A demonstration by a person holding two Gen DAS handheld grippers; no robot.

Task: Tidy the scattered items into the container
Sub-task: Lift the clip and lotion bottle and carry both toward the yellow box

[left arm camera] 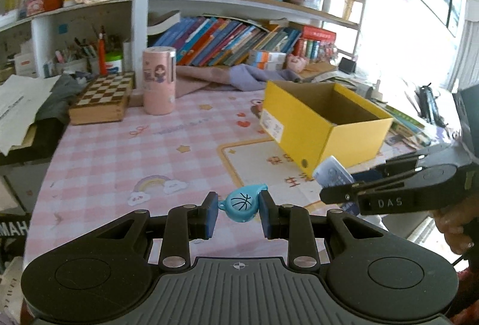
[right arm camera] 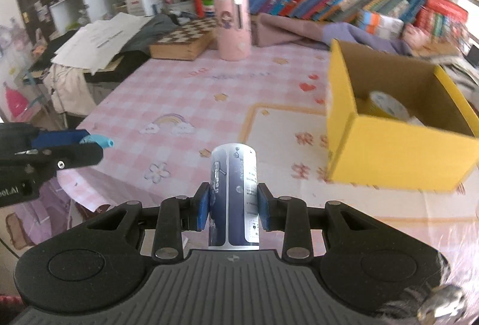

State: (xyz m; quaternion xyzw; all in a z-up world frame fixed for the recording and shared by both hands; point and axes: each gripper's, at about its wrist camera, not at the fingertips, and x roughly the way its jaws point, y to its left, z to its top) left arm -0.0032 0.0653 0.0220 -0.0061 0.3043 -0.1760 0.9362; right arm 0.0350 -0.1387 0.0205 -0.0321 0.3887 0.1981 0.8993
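Left gripper (left arm camera: 238, 212) clamped on a blue basketball whistle (left arm camera: 241, 203), held above the pink checked tablecloth (left arm camera: 119, 157). Right gripper (right arm camera: 232, 206) clamped on a blue-and-white cylindrical tube (right arm camera: 233, 199), near the open yellow cardboard box (right arm camera: 395, 151). Tape roll (right arm camera: 387, 106) lying inside that box.

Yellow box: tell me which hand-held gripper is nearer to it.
Right. The right hand-held gripper, holding the blue-and-white bottle, sits just beside the yellow box; the left hand-held gripper, gripping the blue whistle, is farther back.
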